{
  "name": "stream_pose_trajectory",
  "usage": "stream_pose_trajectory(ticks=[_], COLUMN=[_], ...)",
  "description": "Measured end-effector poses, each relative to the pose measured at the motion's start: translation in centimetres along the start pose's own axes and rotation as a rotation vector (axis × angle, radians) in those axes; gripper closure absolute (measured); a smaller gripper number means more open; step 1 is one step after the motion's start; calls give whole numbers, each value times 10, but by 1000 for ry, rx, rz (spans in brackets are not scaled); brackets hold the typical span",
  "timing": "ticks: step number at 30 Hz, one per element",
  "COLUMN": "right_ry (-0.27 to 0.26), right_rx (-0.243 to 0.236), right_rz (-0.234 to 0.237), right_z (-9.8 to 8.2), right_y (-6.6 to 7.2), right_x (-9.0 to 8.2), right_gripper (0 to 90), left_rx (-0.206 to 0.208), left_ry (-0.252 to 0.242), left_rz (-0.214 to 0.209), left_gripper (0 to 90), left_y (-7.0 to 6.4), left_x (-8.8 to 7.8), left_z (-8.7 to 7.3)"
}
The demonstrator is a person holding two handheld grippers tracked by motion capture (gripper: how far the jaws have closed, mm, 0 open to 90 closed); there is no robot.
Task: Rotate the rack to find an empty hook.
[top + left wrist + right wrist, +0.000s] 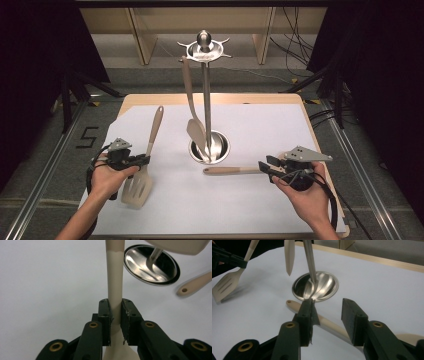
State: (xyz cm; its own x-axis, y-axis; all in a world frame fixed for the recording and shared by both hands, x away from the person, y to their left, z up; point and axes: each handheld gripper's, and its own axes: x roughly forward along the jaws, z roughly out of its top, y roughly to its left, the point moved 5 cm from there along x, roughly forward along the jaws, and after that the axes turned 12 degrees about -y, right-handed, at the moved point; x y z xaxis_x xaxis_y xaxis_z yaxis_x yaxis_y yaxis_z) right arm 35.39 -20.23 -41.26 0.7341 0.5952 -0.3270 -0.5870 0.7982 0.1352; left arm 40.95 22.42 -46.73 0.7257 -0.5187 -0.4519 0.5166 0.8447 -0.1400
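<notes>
Two beige utensils handled beside a steel utensil stand

The left gripper (145, 160) clamps the slotted spatula (137, 187) by its neck, its head lifted just off the white table cover (200, 210); right of the stand (209, 146), the right gripper (266, 166) straddles a lying utensil handle (232, 170), jaws apart, unclenched

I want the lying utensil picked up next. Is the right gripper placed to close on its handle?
Probably yes: the right gripper stands open, its jaws astride the handle of the lying utensil, with nothing between the pads and the handle.
</notes>
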Motion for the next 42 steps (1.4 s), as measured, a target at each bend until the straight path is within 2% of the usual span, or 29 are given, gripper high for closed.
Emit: stream_pose_trajectory(ticks=[3,4,6,7,8,10,11,13,14,15,18,19,20,21,22,23,24,25,26,27,30,31,32,33,34,36,37,39,42], right_ry=[3,-6,-7,-8,-1,3,3,-1,-1,9,-11,-12,-13,-20,-19,-6,-20,-5,-29,-24,-29,-31,-18,-28,-16,-39,-27,-17,-18], right_rx=[-8,-38,-39,-47,-52,-30,-36,-71,-64,-27,-32,-51,-30,-47,-65,-50,-49,-54,-74,-51,-56,-84,-54,-73,-73,-71,-78,-37,-57], right_rz=[-1,-2,0,-4,1,4,13,-1,2,2,5,8,4,17,8,6,8,6,10,17,22,21,21,36,36,42,42,61,71], right_z=[1,2,2,2,2,0,-1,0,0,-1,0,1,1,2,2,2,2,3,4,4,5,7,6,8,8,9,10,11,15], right_y=[0,-2,-1,-2,-2,1,1,-2,-1,2,2,0,3,2,2,4,5,6,6,8,12,10,14,13,15,19,20,27,32], right_x=[0,0,1,0,0,2,3,2,2,2,4,4,4,4,4,2,4,3,5,6,7,7,7,9,8,12,12,13,15], right_gripper=[623,623,623,623,623,623,623,623,623,623,623,622,620,618,616,612,608,606,606,606,606,606,606,606,606,606,606,606,606], left_rx=[-46,-37,-37,-56,-57,-77,-84,-69,-68,-70,-64,-60,-56,-55,-50,-53,-56,-60,-62,-60,-44,-37,-36,-26,-24,-8,-6,2,19], left_ry=[-72,-80,-93,-110,-115,-137,-149,-165,-184,-192,-226,-238,-248,-261,-269,-276,-286,-294,-304,-308,-322,-328,-339,-337,-343,-346,-349,-355,-364], left_rz=[3,7,-5,1,-8,-6,-5,1,2,5,12,7,7,1,-1,-4,-7,-15,-19,-28,-35,-36,-46,-43,-50,-65,-71,-87,-113], left_gripper=[780,780,780,780,780,780,780,780,780,780,780,780,780,780,780,780,780,780,780,779,780,780,780,780,780,780,780,780,780], left_y=[-4,-4,-6,-7,-7,-8,-9,-9,-10,-10,-12,-12,-13,-14,-16,-17,-20,-22,-24,-25,-31,-34,-37,-39,-43,-50,-52,-61,-70], left_x=[0,-2,-4,-5,-5,-6,-7,-9,-9,-10,-14,-15,-16,-17,-18,-19,-21,-21,-22,-22,-24,-24,-24,-25,-25,-25,-24,-23,-20], left_z=[4,5,6,6,6,7,8,9,11,12,16,17,18,19,20,21,22,23,24,24,27,28,30,30,31,33,33,35,36])
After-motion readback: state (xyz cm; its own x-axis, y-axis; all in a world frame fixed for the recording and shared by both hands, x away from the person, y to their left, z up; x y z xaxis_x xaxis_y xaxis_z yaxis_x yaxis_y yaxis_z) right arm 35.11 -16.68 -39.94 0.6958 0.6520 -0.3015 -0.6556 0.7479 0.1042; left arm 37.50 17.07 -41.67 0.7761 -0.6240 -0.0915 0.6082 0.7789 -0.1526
